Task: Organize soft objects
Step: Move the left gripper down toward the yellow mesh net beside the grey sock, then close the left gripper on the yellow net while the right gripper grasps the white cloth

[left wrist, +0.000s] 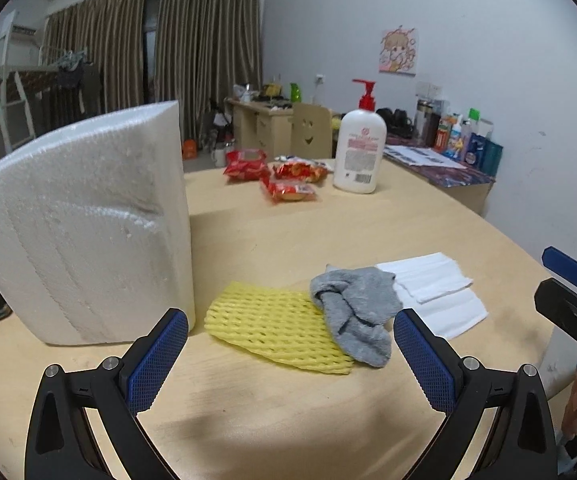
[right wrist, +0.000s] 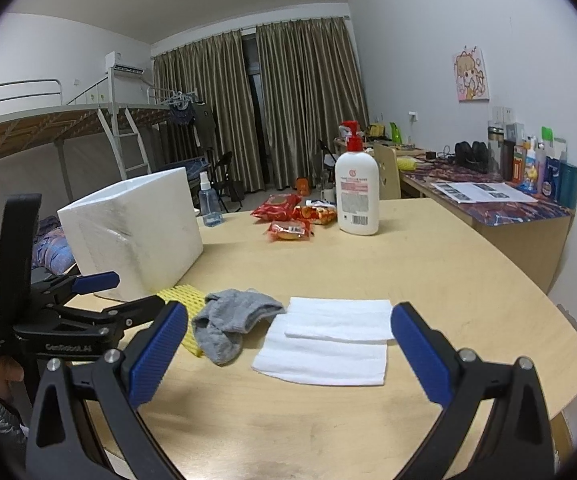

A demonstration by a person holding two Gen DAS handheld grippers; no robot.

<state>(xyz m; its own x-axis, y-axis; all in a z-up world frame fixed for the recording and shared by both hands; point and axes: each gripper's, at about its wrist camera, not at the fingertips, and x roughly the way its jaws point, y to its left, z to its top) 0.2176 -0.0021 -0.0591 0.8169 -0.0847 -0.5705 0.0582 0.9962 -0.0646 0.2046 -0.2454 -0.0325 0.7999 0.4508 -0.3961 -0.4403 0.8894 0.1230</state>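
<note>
Grey fabric marks the landmark: a crumpled grey sock (left wrist: 352, 312) is seen on the tabletop (left wrist: 288, 232) in the left wrist view. A yellow foam net (left wrist: 272, 330) lies left of the sock, partly under it, and folded white tissues (left wrist: 432, 292) lie right of it, touching. A white foam box (left wrist: 84, 232) stands well left of the sock. Beyond the sock, red snack packets (left wrist: 284, 176) and a lotion bottle (left wrist: 360, 152) are seen. The left gripper (left wrist: 288, 360) is held just before the sock, its jaws spread wide with nothing between them.

In the right wrist view, the sock (right wrist: 228, 324) is seen with the tissues (right wrist: 328, 340) touching its right side. The right gripper (right wrist: 288, 354) hangs before the tissues, right of the sock, jaws wide apart and holding nothing.
</note>
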